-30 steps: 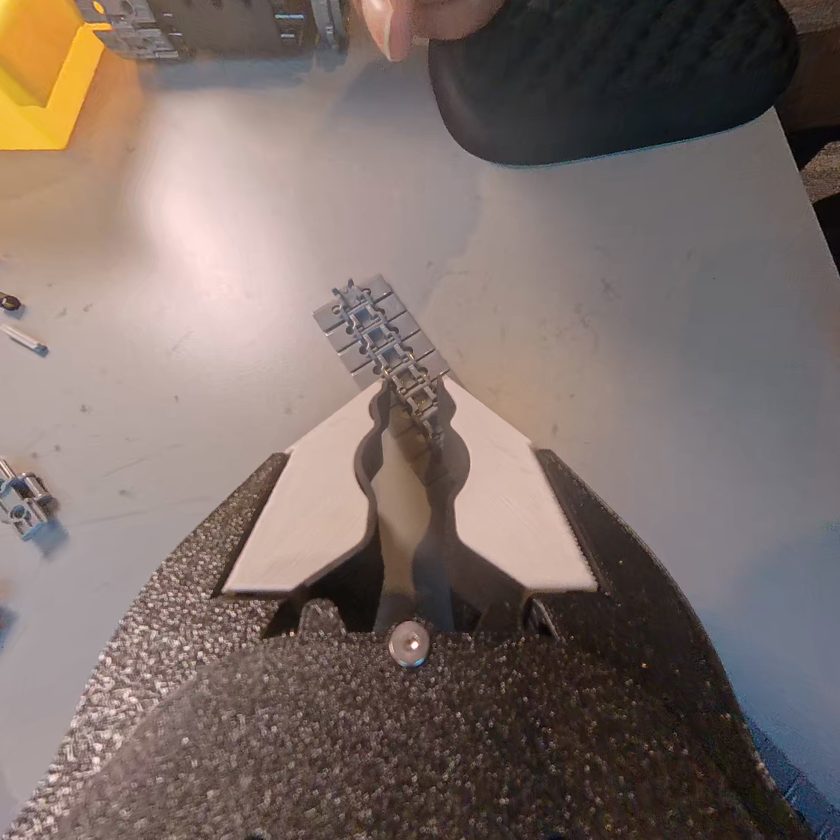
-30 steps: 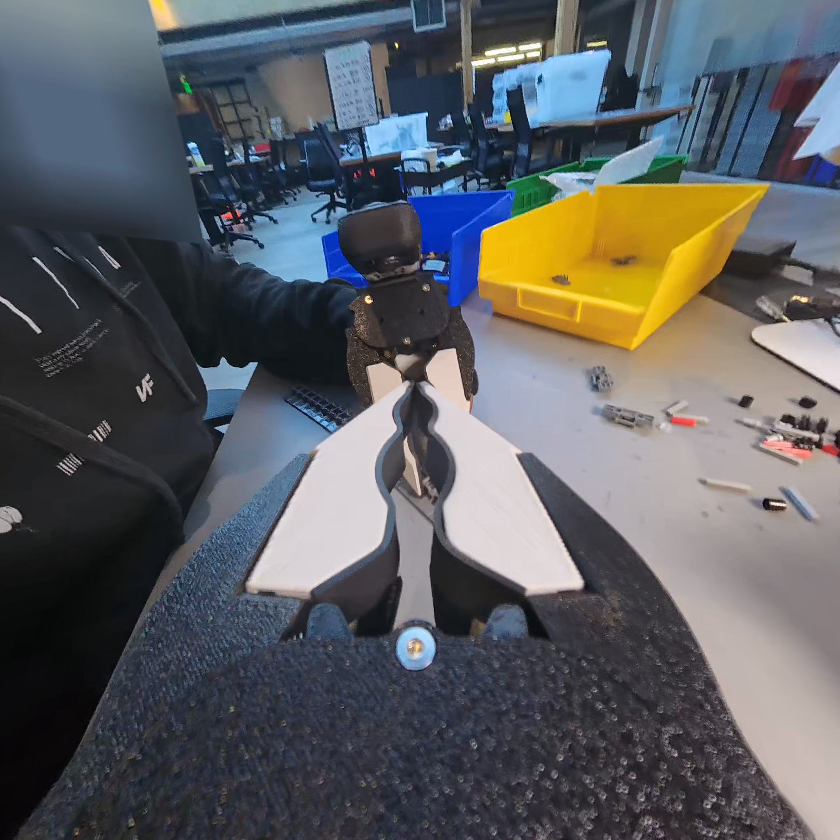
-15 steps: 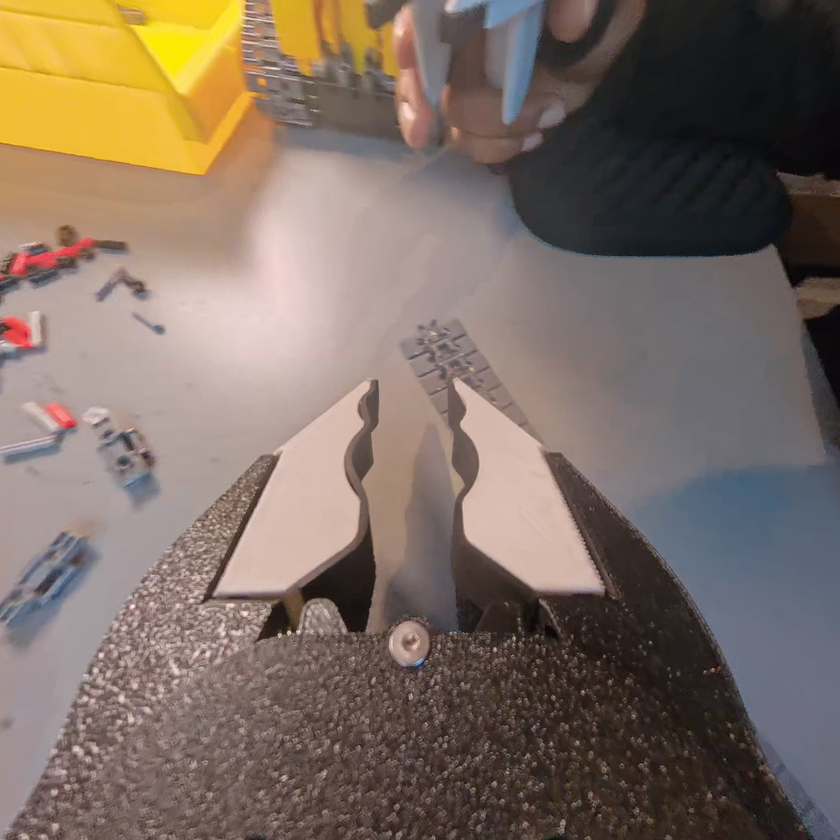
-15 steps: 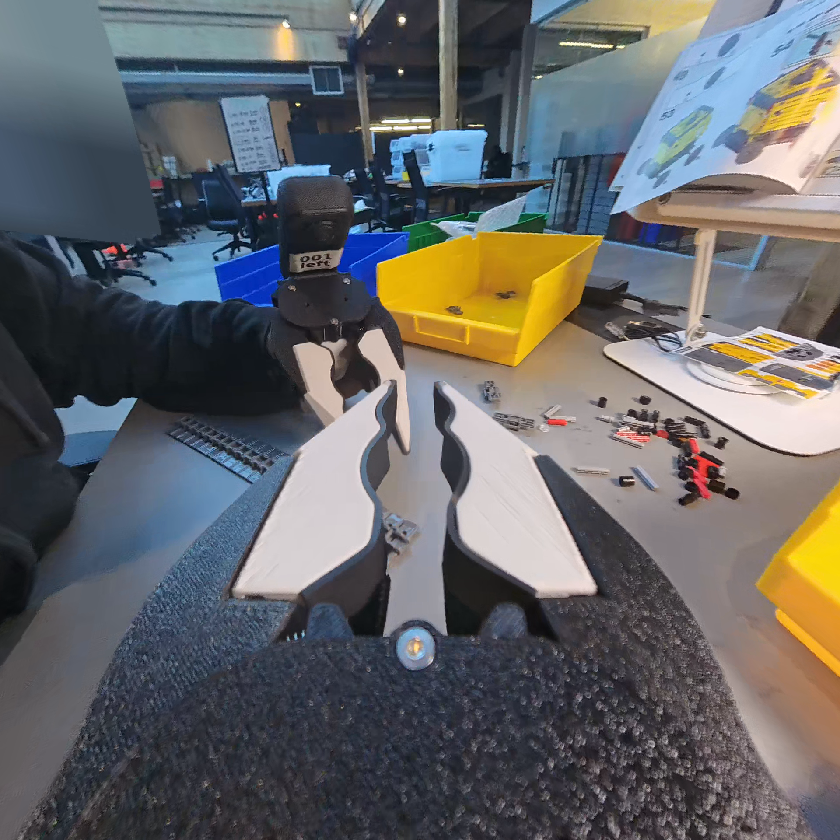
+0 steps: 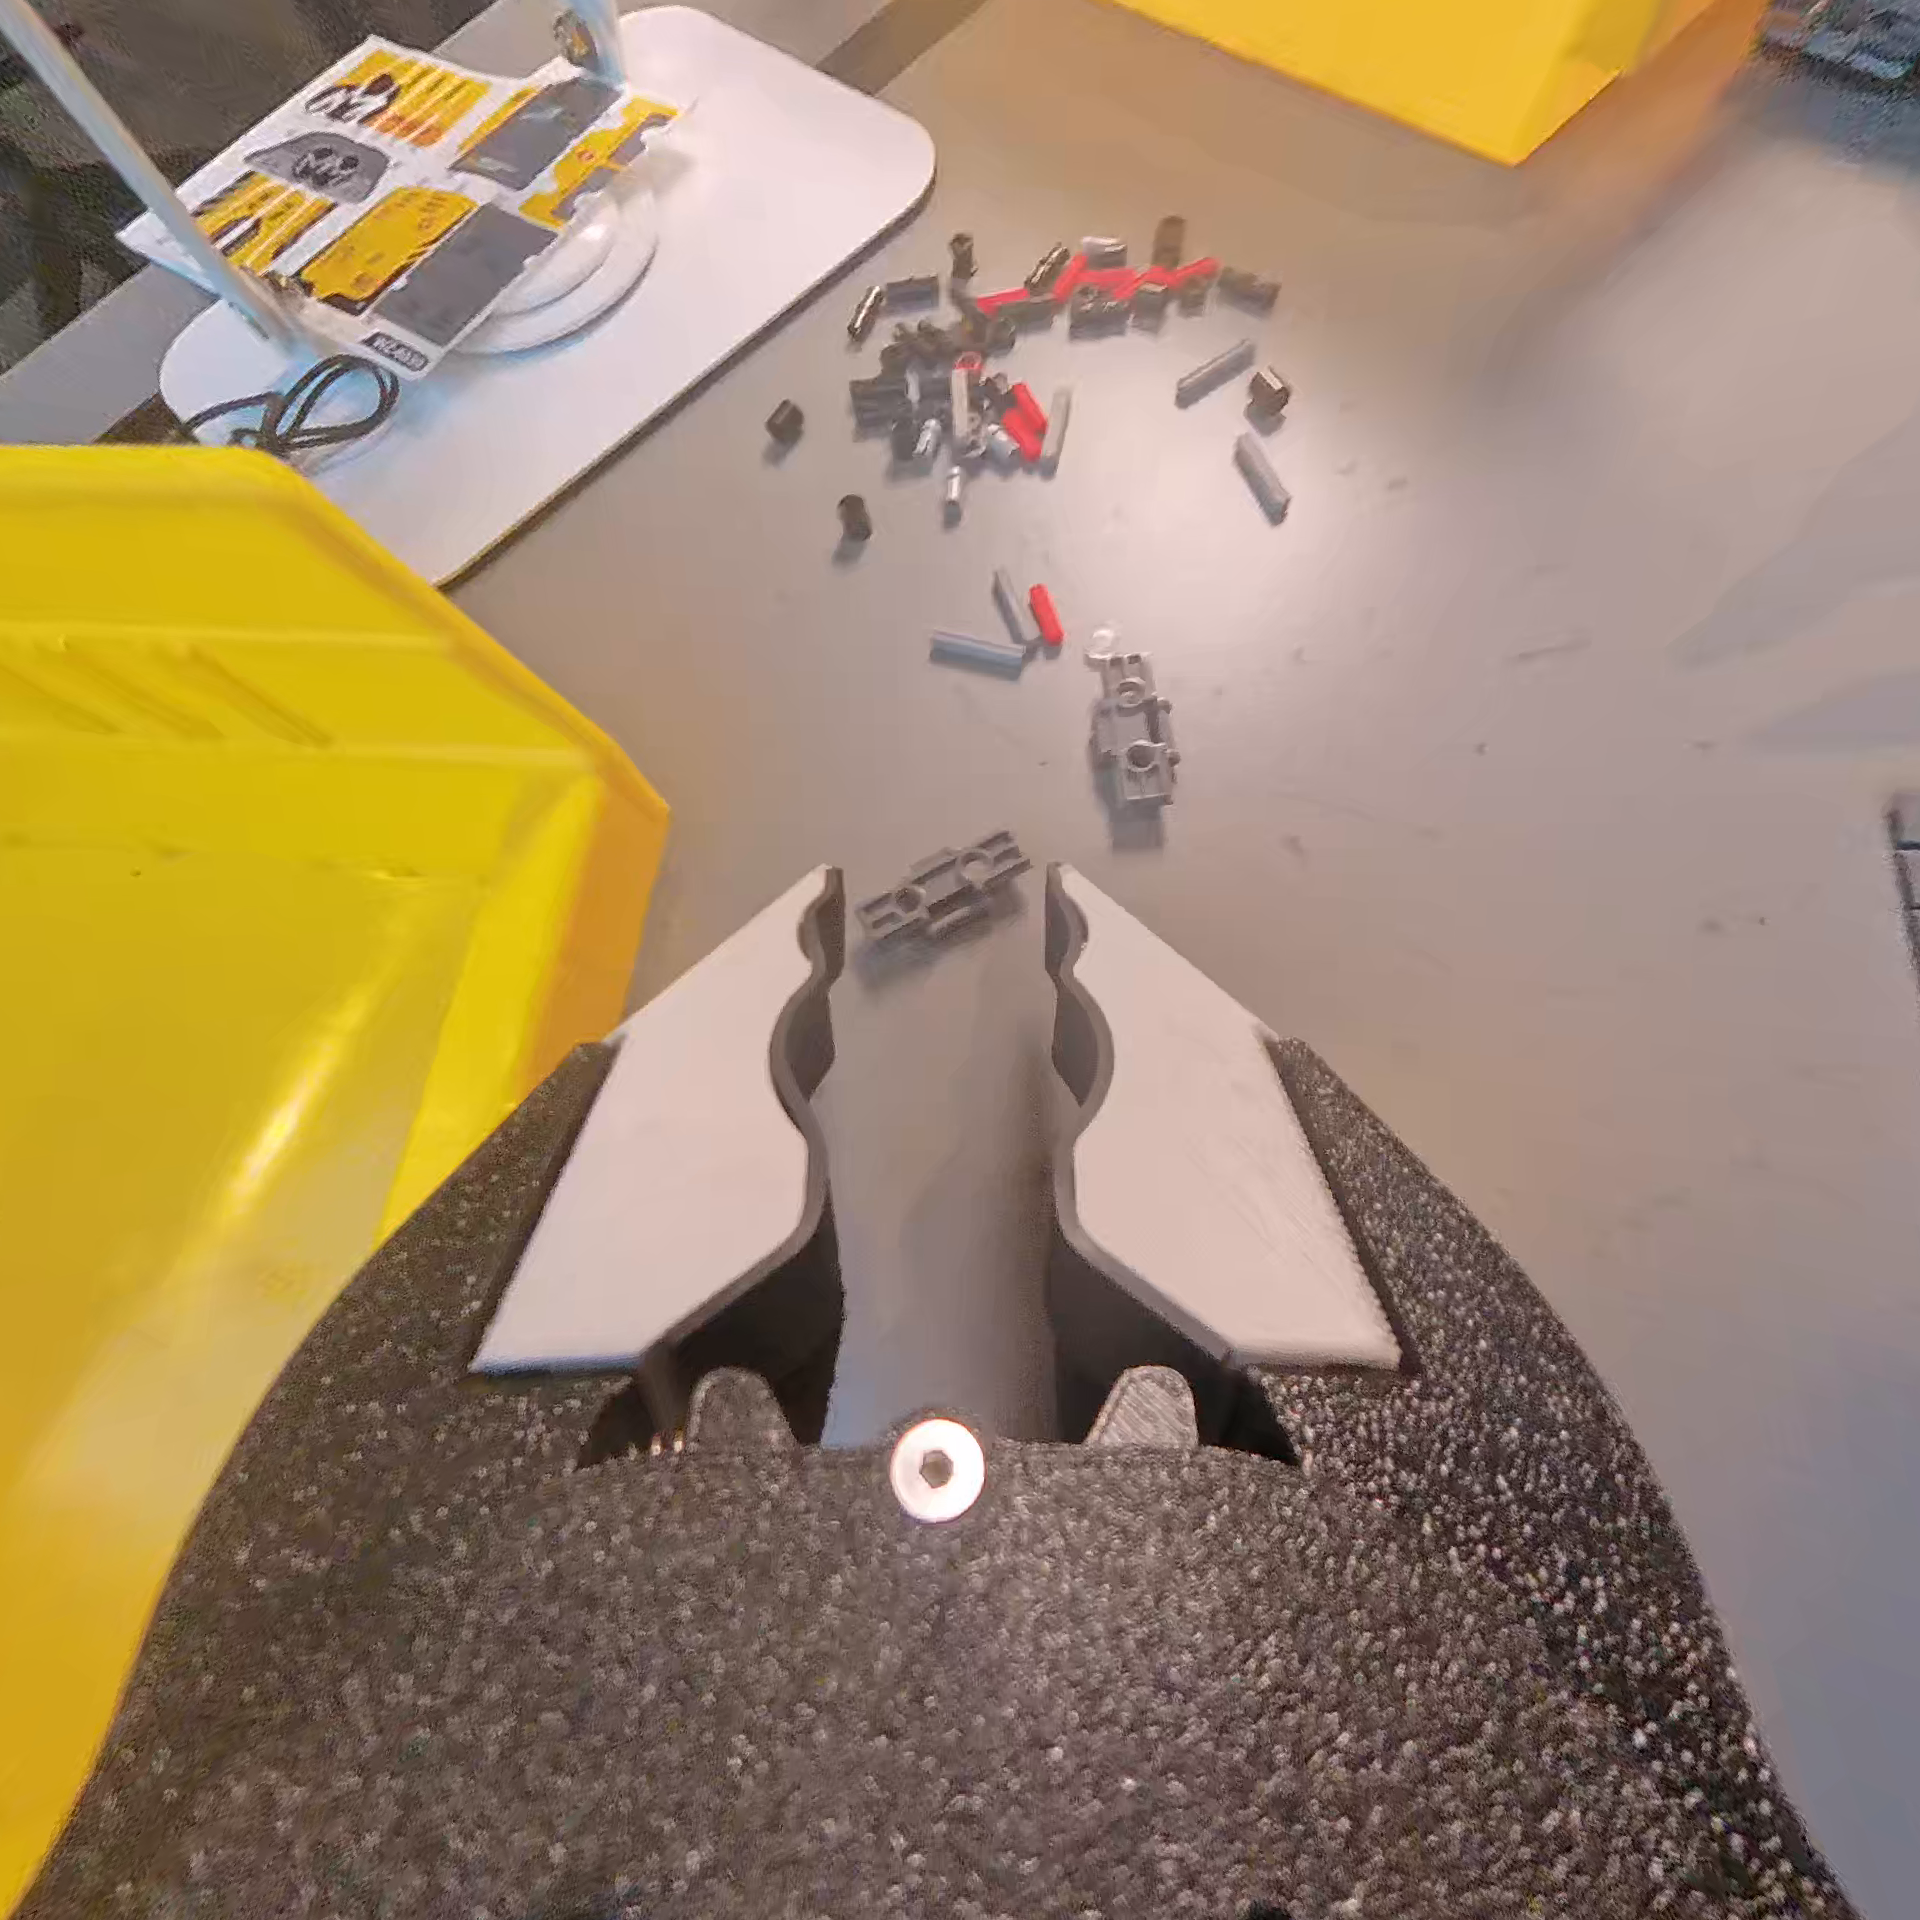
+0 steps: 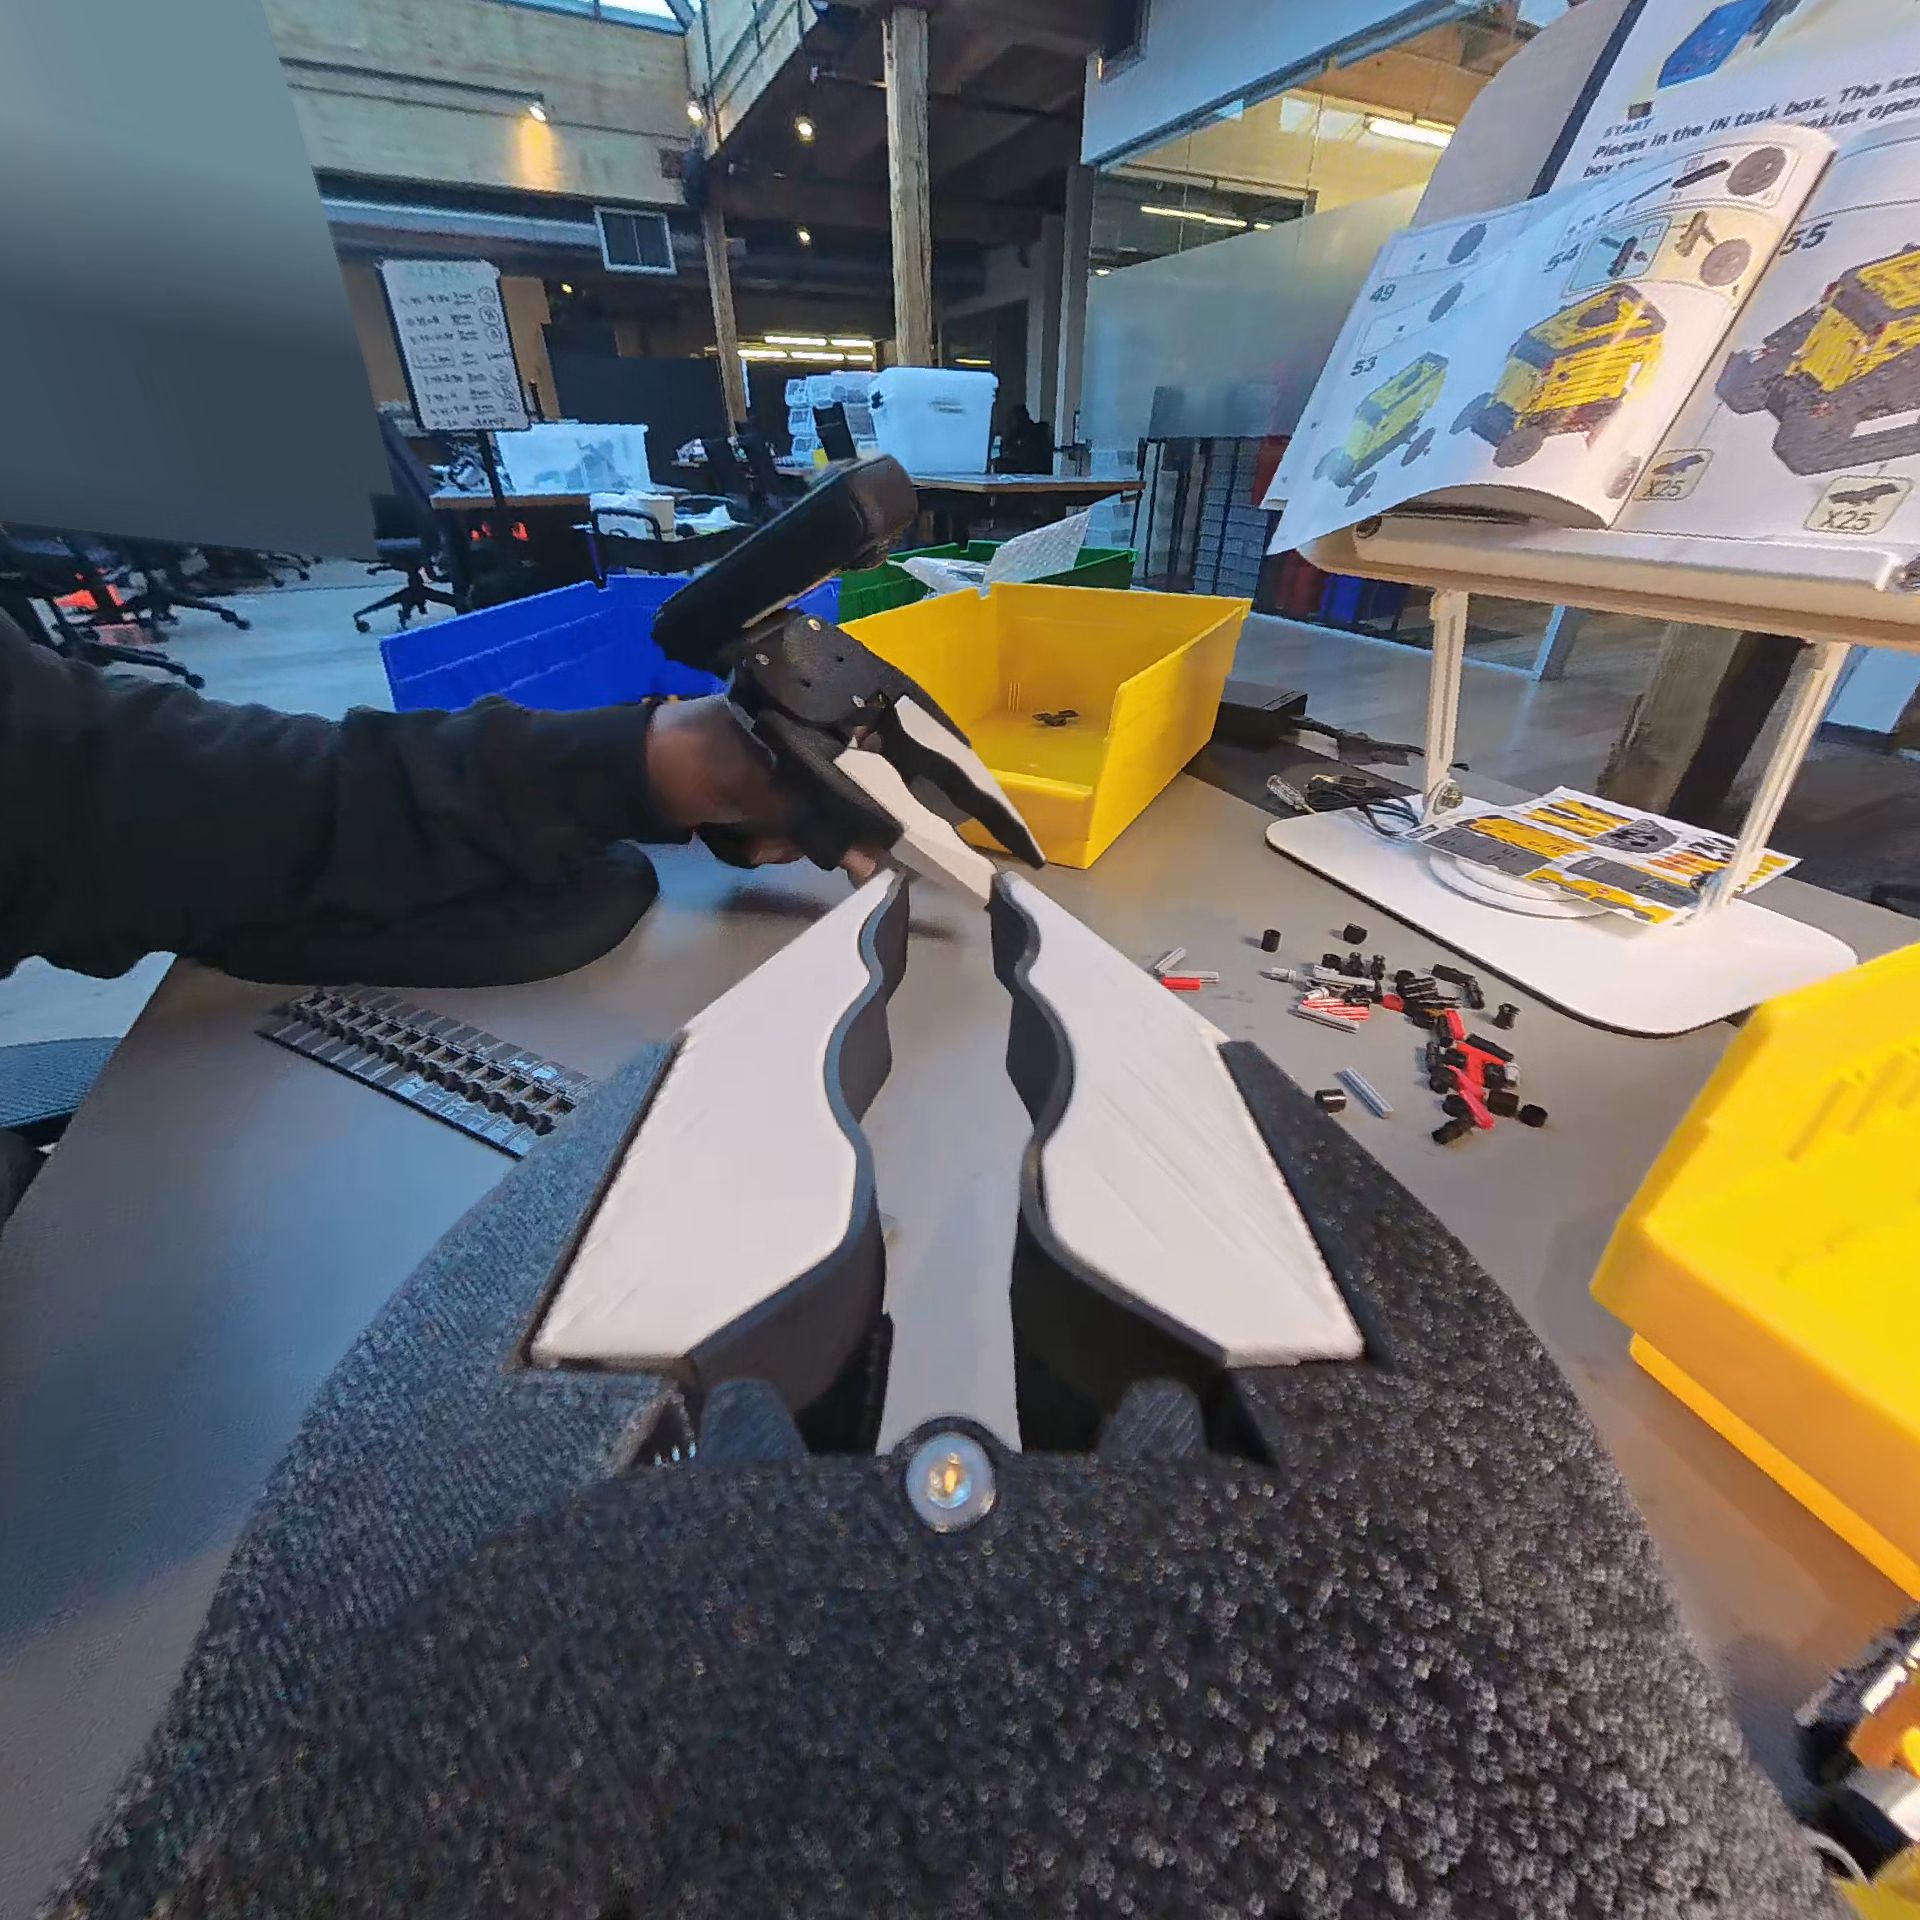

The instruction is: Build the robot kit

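The left gripper (image 5: 940, 904) hovers with jaws released around a dark grey link piece (image 5: 943, 888) lying on the worktop (image 5: 1455, 935), beside a yellow bin (image 5: 260, 831); the right gripper (image 6: 945, 894), jaws parted, holds nothing.

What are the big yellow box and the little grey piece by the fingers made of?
The yellow bin looks like hard moulded plastic: glossy, even colour, ribbed wall. The grey link piece between the left gripper fingertips also seems to be plastic, matte, with crisp moulded holes; metal can't be ruled out.
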Tool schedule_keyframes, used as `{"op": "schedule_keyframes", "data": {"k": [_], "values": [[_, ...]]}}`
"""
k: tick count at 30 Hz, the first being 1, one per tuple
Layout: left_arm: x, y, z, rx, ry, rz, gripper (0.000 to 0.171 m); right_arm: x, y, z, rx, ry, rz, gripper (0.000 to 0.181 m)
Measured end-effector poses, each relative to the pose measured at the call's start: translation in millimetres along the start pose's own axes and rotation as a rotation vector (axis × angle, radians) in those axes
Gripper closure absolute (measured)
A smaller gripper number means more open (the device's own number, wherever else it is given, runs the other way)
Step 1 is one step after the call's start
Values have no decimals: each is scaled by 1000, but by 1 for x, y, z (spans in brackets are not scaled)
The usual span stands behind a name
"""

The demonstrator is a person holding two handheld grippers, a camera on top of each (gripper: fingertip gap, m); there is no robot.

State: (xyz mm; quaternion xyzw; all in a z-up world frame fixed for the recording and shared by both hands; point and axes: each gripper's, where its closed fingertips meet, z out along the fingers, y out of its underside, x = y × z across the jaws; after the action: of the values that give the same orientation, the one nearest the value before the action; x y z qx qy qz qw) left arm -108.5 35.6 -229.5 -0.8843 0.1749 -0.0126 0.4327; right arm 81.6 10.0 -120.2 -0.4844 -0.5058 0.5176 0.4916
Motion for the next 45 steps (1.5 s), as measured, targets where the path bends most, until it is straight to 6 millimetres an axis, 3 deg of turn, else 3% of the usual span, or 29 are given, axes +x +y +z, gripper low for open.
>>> {"op": "schedule_keyframes", "data": {"k": [4, 7, 14, 17, 20, 22, 28, 31, 33, 35, 37, 40, 45], "values": [[-4, 12, 12, -61, 39, -3, 128, -4, 4, 3, -25, -7, -27, 166], [1, 15, 15, -69, 106, 6, 142, -5, 4, 3, -29, -6, -33, 166], [17, 15, 0, -50, 181, 44, 143, -2, 4, 2, -24, 8, -29, 166], [55, -12, -24, 102, 424, -77, 143, -6, 8, 6, -58, 8, -72, 166], [98, -54, -69, 306, 777, -244, 143, -19, 17, 17, -106, -32, -187, 164], [119, -70, -90, 373, 976, -335, 143, -31, 20, 27, -119, -78, -245, 160], [166, -75, -113, 342, 1331, -454, 144, -69, 14, 39, -76, -219, -278, 152], [176, -71, -112, 302, 1377, -466, 144, -77, 6, 38, -35, -252, -241, 154], [180, -69, -112, 286, 1391, -468, 144, -78, 4, 36, -23, -267, -227, 168], [179, -69, -110, 288, 1380, -478, 144, -75, 6, 36, -32, -274, -183, 169], [173, -72, -109, 320, 1354, -487, 153, -71, -2, 33, 8, -286, -80, 173], [165, -77, -105, 382, 1259, -468, 150, -59, -15, 31, 75, -280, 116, 173], [169, -91, -108, 503, 1123, -345, 153, -59, -24, 34, 146, -329, 332, 173]]}}
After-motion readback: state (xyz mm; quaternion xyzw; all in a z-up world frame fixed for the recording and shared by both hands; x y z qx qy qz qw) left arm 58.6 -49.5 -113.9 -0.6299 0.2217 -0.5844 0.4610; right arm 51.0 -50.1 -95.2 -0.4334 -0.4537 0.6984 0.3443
